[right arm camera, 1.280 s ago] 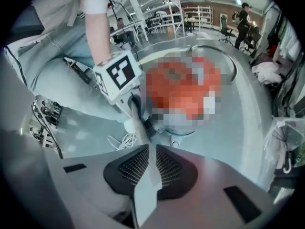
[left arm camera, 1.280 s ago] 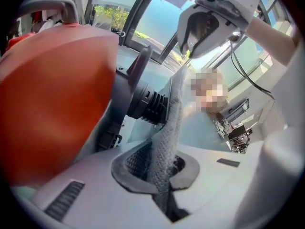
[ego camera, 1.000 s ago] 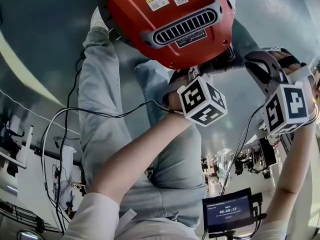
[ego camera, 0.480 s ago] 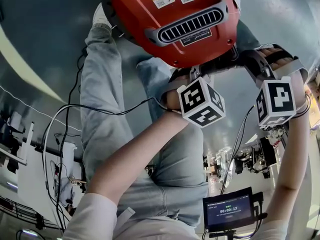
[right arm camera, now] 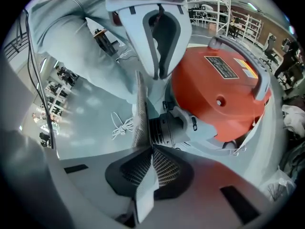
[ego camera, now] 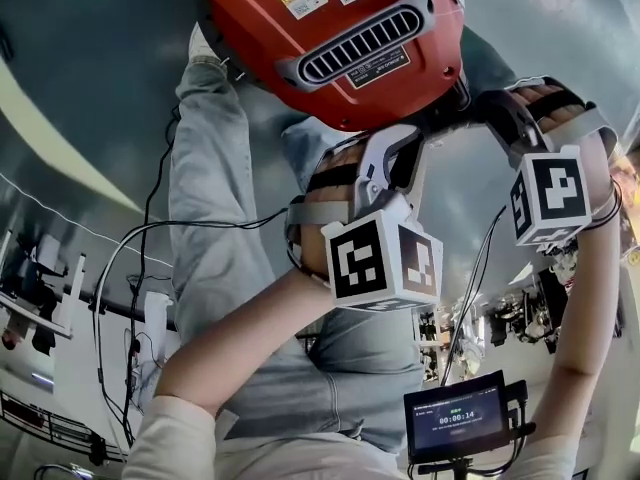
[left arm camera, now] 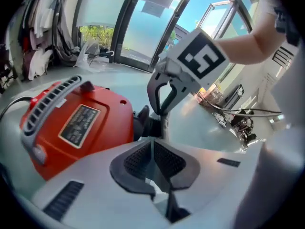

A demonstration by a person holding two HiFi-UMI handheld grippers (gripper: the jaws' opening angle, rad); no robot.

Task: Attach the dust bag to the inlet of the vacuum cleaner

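Note:
The red vacuum cleaner [ego camera: 330, 38] lies on the floor beyond the person's legs. Its dark ribbed inlet [right arm camera: 167, 130] faces my right gripper [right arm camera: 152, 156], which is shut on the edge of the grey cloth dust bag [right arm camera: 139, 113]; the cloth stands up right beside the inlet. In the head view the right gripper [ego camera: 462, 111] reaches down to the vacuum's near end. My left gripper [ego camera: 405, 158] hangs above and apart from the vacuum. Its jaws [left arm camera: 153, 149] have just been opening to a thin slit, with nothing between them.
The person's jeans-clad legs [ego camera: 215, 228] run along the left of the vacuum. A black cable [ego camera: 150, 228] crosses them. A small timer screen [ego camera: 455, 423] sits at the lower right. A coiled white cord [right arm camera: 123, 125] lies on the floor near the inlet.
The left gripper has lifted off the vacuum's near end toward the camera and rolled; its cube looks larger. The right gripper has stayed at the inlet, shifting slightly.

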